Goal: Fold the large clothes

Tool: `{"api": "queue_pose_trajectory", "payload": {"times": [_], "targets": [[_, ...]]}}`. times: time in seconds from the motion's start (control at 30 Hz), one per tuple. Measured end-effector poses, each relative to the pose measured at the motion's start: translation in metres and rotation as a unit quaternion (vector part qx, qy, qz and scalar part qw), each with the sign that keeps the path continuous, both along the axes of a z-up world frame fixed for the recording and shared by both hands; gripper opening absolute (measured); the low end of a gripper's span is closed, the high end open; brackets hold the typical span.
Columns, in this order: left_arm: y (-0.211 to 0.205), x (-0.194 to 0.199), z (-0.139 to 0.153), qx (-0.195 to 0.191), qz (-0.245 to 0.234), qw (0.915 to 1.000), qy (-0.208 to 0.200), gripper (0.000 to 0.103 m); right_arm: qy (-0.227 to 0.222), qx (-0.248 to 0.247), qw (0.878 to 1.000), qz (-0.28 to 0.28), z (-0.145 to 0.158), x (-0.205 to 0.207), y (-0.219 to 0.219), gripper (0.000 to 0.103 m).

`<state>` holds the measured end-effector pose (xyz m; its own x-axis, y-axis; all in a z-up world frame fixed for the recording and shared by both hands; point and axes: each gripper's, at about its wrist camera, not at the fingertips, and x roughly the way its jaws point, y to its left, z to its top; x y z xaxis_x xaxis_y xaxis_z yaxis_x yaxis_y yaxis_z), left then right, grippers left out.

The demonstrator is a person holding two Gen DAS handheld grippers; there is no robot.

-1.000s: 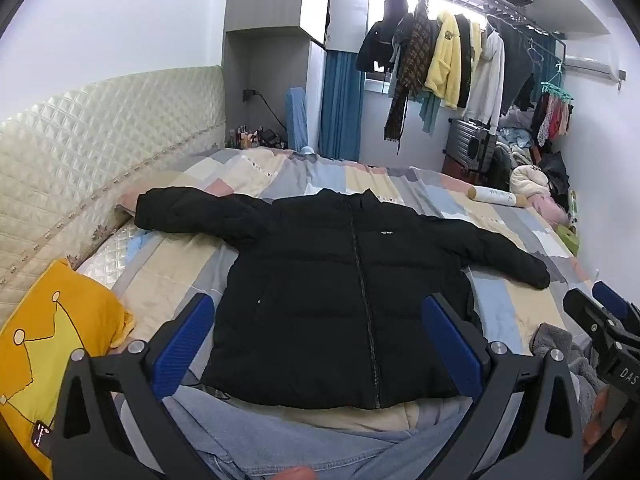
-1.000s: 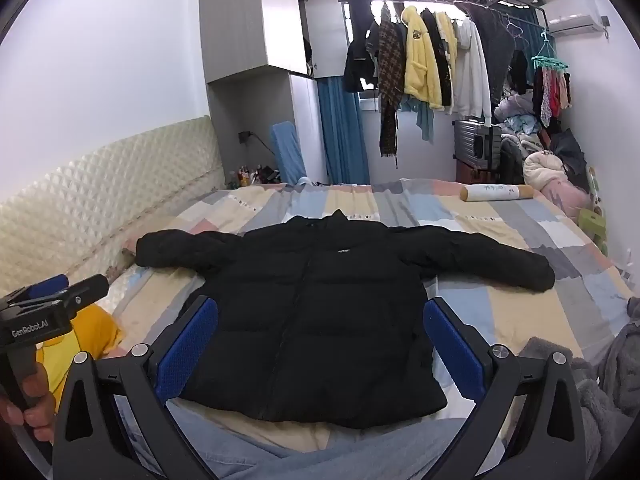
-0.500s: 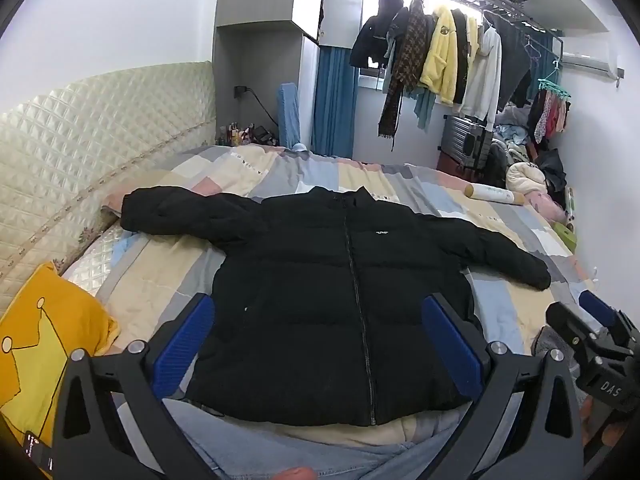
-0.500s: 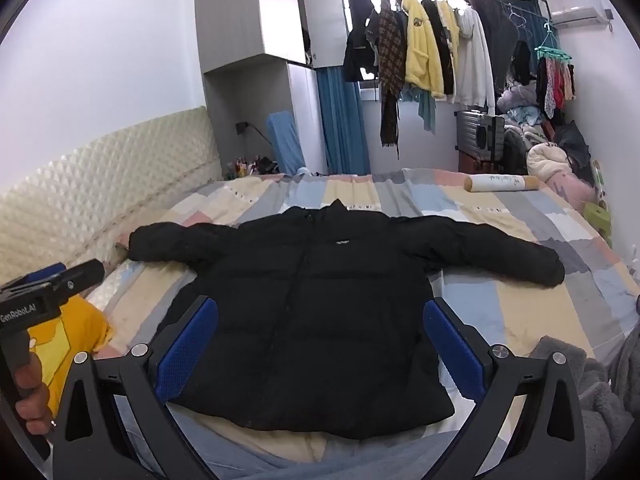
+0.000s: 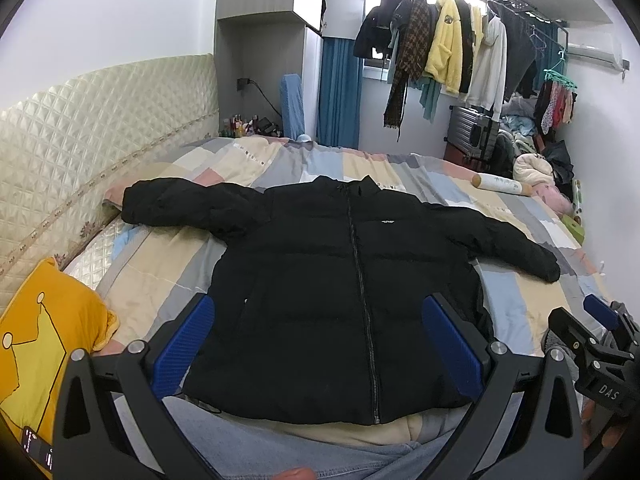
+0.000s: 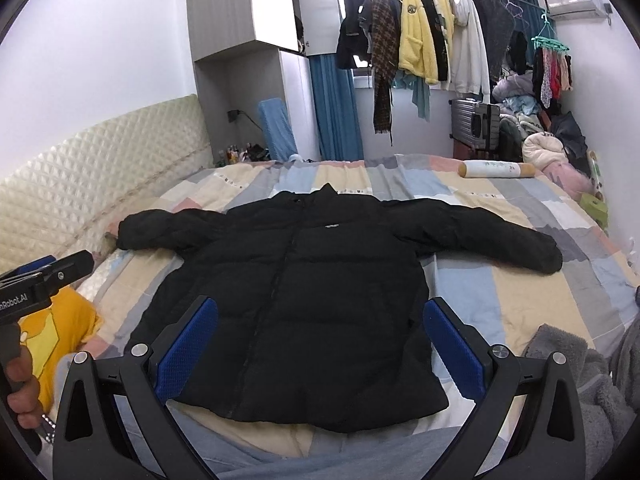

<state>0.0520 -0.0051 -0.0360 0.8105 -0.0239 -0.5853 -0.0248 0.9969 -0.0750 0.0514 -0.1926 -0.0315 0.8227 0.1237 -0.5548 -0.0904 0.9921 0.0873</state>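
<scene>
A black puffer jacket lies flat and zipped on the bed, front up, both sleeves spread out to the sides; it also shows in the right wrist view. My left gripper is open and empty, held above the jacket's hem. My right gripper is open and empty too, above the hem. The right gripper also shows at the right edge of the left wrist view, and the left one at the left edge of the right wrist view.
The bed has a patchwork cover and a quilted cream headboard on the left. A yellow pillow lies near left. A grey fleece item lies near right. A white roll lies far right. Clothes hang on a rack.
Both grippers have drifted slightly, so the jacket sits a little lower and nearer in both views. The jacket has not moved and both grippers stay open.
</scene>
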Motion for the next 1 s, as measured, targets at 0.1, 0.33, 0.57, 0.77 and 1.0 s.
{"api": "queue_pose_trajectory", "payload": {"times": [0.1, 0.33, 0.57, 0.77, 1.0], "targets": [[0.002, -0.001, 0.000, -0.001, 0.000, 1.0000, 0.000, 0.103, 0.000, 0.001, 1.000, 0.001, 0.000, 0.000, 0.001, 0.103], [0.003, 0.003, -0.004, -0.001, 0.001, 1.0000, 0.009, 0.103, 0.002, 0.002, 1.000, 0.004, -0.001, 0.002, 0.003, 0.103], [0.009, 0.003, -0.009, -0.001, 0.003, 0.9999, 0.013, 0.103, -0.001, 0.004, 1.000, 0.004, -0.001, 0.002, 0.007, 0.103], [0.016, 0.002, -0.009, -0.004, 0.004, 0.9999, 0.013, 0.103, 0.000, 0.009, 1.000, 0.003, -0.003, 0.002, 0.006, 0.103], [0.005, 0.006, -0.007, -0.001, 0.006, 0.9999, 0.015, 0.103, 0.002, 0.011, 1.000, 0.001, -0.005, 0.000, 0.001, 0.103]]}}
